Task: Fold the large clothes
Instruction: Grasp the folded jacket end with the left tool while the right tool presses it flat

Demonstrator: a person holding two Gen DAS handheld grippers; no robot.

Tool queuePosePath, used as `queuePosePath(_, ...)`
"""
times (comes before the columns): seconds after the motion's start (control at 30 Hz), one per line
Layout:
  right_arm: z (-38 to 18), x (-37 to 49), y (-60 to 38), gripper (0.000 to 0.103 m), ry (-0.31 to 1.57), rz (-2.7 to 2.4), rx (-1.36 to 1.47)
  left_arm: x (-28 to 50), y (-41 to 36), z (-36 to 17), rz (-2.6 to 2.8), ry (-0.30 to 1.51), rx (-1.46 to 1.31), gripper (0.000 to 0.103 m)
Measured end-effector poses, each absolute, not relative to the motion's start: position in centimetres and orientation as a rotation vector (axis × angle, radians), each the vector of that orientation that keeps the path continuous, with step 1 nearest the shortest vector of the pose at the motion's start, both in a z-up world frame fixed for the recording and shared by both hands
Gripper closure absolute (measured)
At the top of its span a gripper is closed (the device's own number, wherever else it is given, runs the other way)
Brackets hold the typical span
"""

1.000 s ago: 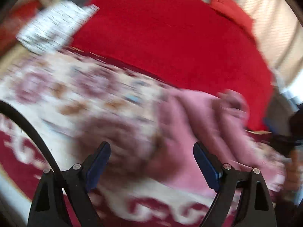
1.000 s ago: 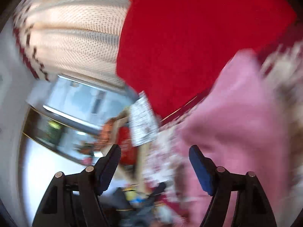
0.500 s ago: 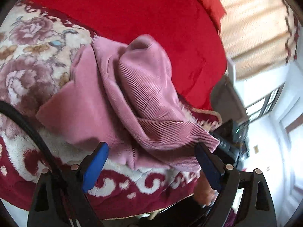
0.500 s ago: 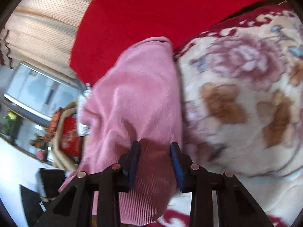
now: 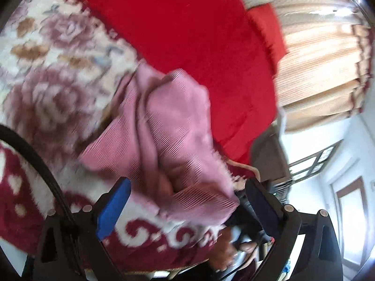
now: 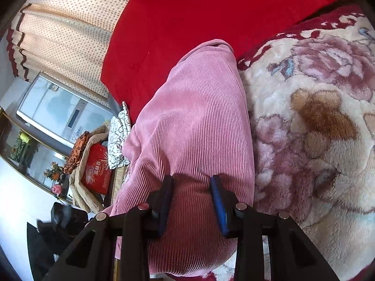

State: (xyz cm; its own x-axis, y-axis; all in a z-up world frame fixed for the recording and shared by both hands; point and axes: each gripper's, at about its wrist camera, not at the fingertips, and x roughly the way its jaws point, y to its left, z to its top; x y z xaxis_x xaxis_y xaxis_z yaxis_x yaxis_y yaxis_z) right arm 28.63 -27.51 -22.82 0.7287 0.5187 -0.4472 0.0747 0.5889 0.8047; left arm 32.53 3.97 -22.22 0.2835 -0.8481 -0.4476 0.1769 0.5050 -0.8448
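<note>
My right claw (image 6: pixel 191 201) pinches the pink garment (image 6: pixel 196 121) bunched on the blanket (image 6: pixel 316 121); my left claw (image 5: pixel 185 208) is opening, empty; folding barely begun.

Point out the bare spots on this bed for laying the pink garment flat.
Free: the floral blanket beside the pink corduroy garment, and the red cover beyond both. Crowded: the bed's near edge, where the right gripper pinches the garment and the opening left gripper straddles its corner.

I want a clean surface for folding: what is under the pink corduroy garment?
The pink corduroy garment lies on a floral plush blanket, its far end reaching the red cover. Whatever is directly beneath its folds is hidden.
</note>
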Motion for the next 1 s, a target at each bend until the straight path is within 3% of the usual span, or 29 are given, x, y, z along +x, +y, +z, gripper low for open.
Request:
queuePosePath(0.37,-22.4,28.9,-27.2,0.067,0.727,0.289,0.897,31.3,1.9,-23.0,-0.846,1.189,-0.778,0.005)
queuePosePath(0.5,-22.2,28.8,-27.0,0.067,0.722,0.283,0.879,32.4,1.8,-23.6,-0.795,1.132,-0.861,0.006)
queuePosePath(0.57,-22.0,28.6,-26.8,0.067,0.722,0.281,0.867,32.9,3.3,-22.7,-0.736,1.006,-0.912,0.014)
queuePosePath(0.63,-21.6,28.3,-26.5,0.067,0.718,0.284,0.851,33.4,4.0,-21.3,-0.716,0.910,-0.885,0.052)
queuePosePath(0.7,-21.2,28.1,-26.2,0.067,0.708,0.296,0.844,34.0,3.6,-20.0,-0.751,0.876,-0.814,0.060)
queuePosePath(0.8,-20.7,28.3,-25.5,0.067,0.694,0.301,0.842,34.2,3.0,-20.3,-0.750,0.942,-0.807,0.058)
queuePosePath(0.87,-20.9,28.6,-25.5,0.067,0.705,0.288,0.833,34.3,3.5,-21.2,-0.708,0.998,-0.836,0.049)
queuePosePath(0.93,-21.3,28.9,-25.8,0.067,0.712,0.292,0.837,34.1,4.8,-21.5,-0.660,1.003,-0.861,0.032)
queuePosePath(1.0,-21.5,29.0,-26.0,0.067,0.715,0.303,0.848,33.2,6.2,-21.8,-0.624,1.001,-0.886,0.030)
